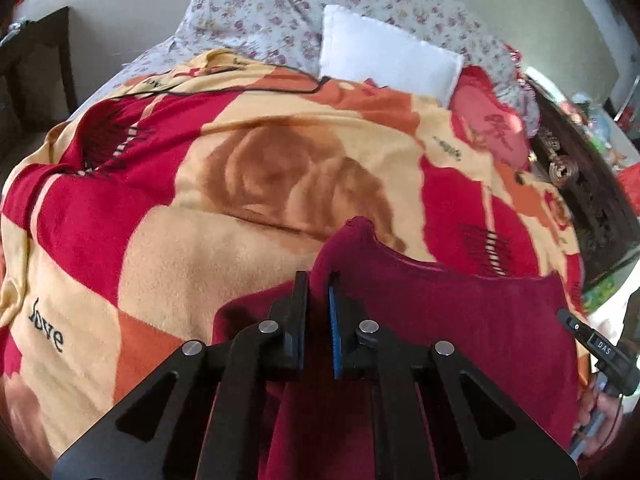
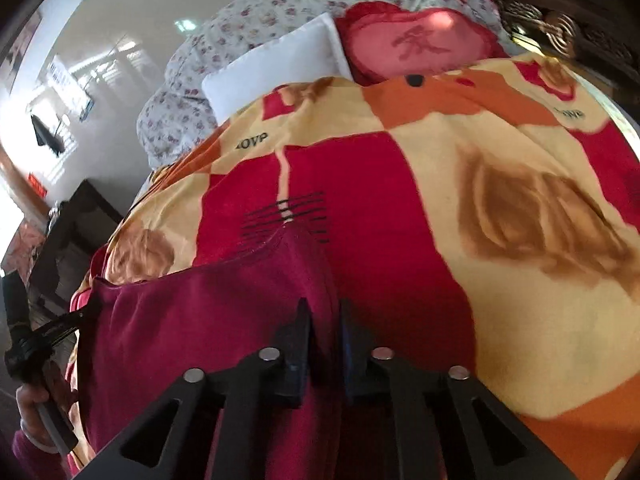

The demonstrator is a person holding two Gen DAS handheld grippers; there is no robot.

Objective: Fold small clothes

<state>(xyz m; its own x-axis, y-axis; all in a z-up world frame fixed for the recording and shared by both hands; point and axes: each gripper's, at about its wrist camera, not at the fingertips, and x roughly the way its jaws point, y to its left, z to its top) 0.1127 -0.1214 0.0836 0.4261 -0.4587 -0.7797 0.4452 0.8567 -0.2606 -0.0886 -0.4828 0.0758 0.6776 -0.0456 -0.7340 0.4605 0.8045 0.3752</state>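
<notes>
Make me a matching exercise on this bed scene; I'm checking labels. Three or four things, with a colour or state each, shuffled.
Things:
1. garment
2. pillow
3. blanket
4. heart cushion

Descriptions:
A. plain white
B. pink with a red edge
C. dark maroon, pinched by both grippers
D. cream, red and orange, printed "love"

Pairs: 1-C, 2-A, 3-D, 4-B

The left gripper and right gripper each clamp an upper corner.
</notes>
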